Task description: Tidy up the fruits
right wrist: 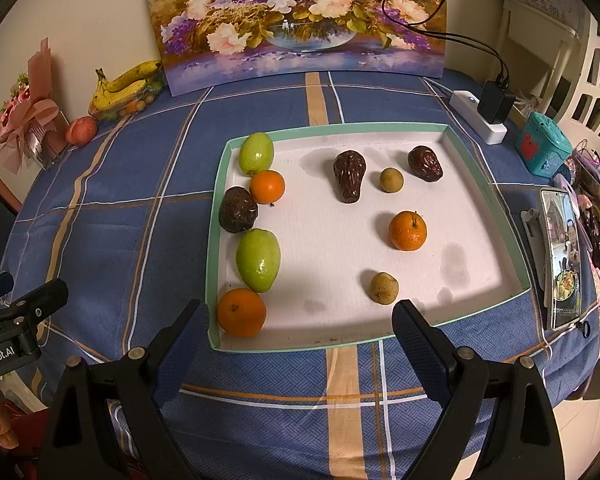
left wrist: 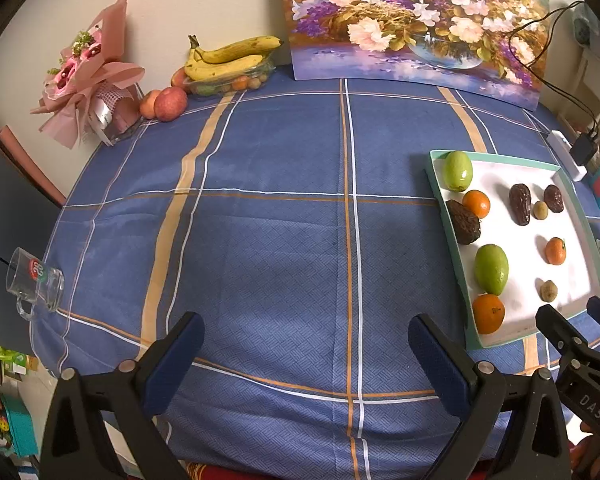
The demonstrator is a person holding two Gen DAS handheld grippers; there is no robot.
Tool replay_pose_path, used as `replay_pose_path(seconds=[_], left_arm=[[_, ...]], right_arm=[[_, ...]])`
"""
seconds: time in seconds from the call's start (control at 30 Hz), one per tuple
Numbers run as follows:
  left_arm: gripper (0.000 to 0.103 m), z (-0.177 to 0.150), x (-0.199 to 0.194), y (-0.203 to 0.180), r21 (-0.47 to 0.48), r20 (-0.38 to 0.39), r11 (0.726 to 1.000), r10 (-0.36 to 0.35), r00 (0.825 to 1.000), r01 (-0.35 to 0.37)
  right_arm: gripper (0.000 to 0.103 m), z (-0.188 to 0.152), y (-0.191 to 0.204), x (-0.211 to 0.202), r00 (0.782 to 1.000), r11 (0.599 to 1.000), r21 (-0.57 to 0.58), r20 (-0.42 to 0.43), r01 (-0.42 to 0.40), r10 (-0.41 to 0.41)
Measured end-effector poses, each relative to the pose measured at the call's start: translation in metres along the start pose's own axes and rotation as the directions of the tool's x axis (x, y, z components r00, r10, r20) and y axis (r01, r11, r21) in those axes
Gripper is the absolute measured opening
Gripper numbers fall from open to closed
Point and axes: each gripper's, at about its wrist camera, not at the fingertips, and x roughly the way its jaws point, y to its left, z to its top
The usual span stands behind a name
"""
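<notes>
The bench (right wrist: 260, 400), under a blue checked cloth, carries a white tray (right wrist: 340, 320) with a green rim, lying toward its right side. Both the left hand-held gripper (left wrist: 306, 356) and the right hand-held gripper (right wrist: 300, 344) hang spread and empty, the right one at the tray's near edge. Down the tray's left side run a green fruit (right wrist: 256, 153), orange (right wrist: 267, 187), dark fruit (right wrist: 238, 209), green fruit (right wrist: 258, 260) and orange (right wrist: 241, 312).

Each handheld gripper is showing a black plastic frame with silver pivot screws and two fingers (right wrist: 416, 344) faced with dark blue textured pads. White lettering is appearing on the black housings: "DAS" and "nRobot.AI".
</notes>
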Motion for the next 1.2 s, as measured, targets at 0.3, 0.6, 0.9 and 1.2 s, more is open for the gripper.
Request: replay_pose_path(seconds=[0.3, 0.6, 0.9, 1.2], left_arm=[[0.103, 0.0005, 0.0001, 0.0003, 0.000, -0.002, 1.000, -0.003, 1.000, 0.003], [0.103, 0.0015, 0.0003, 0.0021, -0.005, -0.006, 1.000, -0.004, 1.000, 0.004], [0.103, 0.0009, 0.0002, 0.0037, -0.013, -0.008, 1.000, -0.001, 1.000, 0.001], [0.103, 0.0009, -0.0002, 0.0078, -0.038, -0.006, 0.999, 0.005, 1.000, -0.005]], right_arm=[[0.093, -0.0008, 0.0000, 0.0007, 1.000, 1.000, -0.001, -0.004, 0.001, -0.001], [0.093, -0.0013, -0.0008, 0.0019, 1.000, 1.000, -0.004, -0.007, 0.000, 0.000], [0.093, -0.0002, -0.0012, 0.0026, 1.000, 1.000, -0.006, -0.010, 0.000, 0.000], [0.093, -0.0005, -0.0020, 0.0036, 1.000, 1.000, -0.007, -0.014, 0.000, 0.000]])
